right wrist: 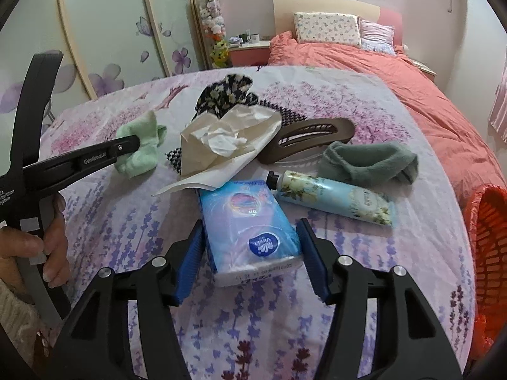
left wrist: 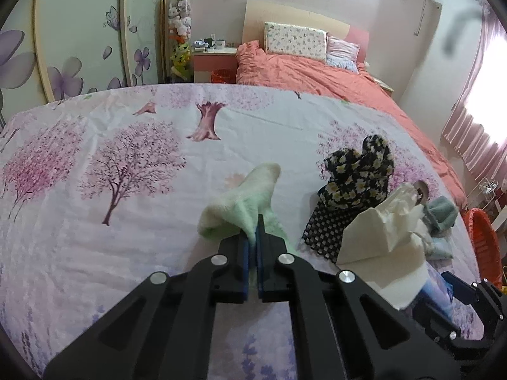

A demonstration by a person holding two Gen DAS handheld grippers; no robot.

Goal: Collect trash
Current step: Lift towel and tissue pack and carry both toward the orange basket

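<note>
My left gripper (left wrist: 258,221) is shut on a light green fluffy sock (left wrist: 244,199) lying on the floral tablecloth (left wrist: 126,237). From the right wrist view, the left gripper (right wrist: 136,144) pinches the same green sock (right wrist: 147,129) at the left. My right gripper (right wrist: 250,223) stands open around a blue tissue pack (right wrist: 240,209), with a small gap at each blue pad. Just beyond the pack lies a crumpled white tissue paper (right wrist: 221,139), also visible as the white tissue paper (left wrist: 386,234) at the right of the left wrist view.
A black daisy-print sock (right wrist: 225,95), a brown hair claw (right wrist: 310,136), a grey-green sock (right wrist: 370,161) and a light blue cream tube (right wrist: 332,199) lie on the cloth. An orange mesh basket (right wrist: 488,237) stands off the right edge. A pink bed (right wrist: 380,63) is behind.
</note>
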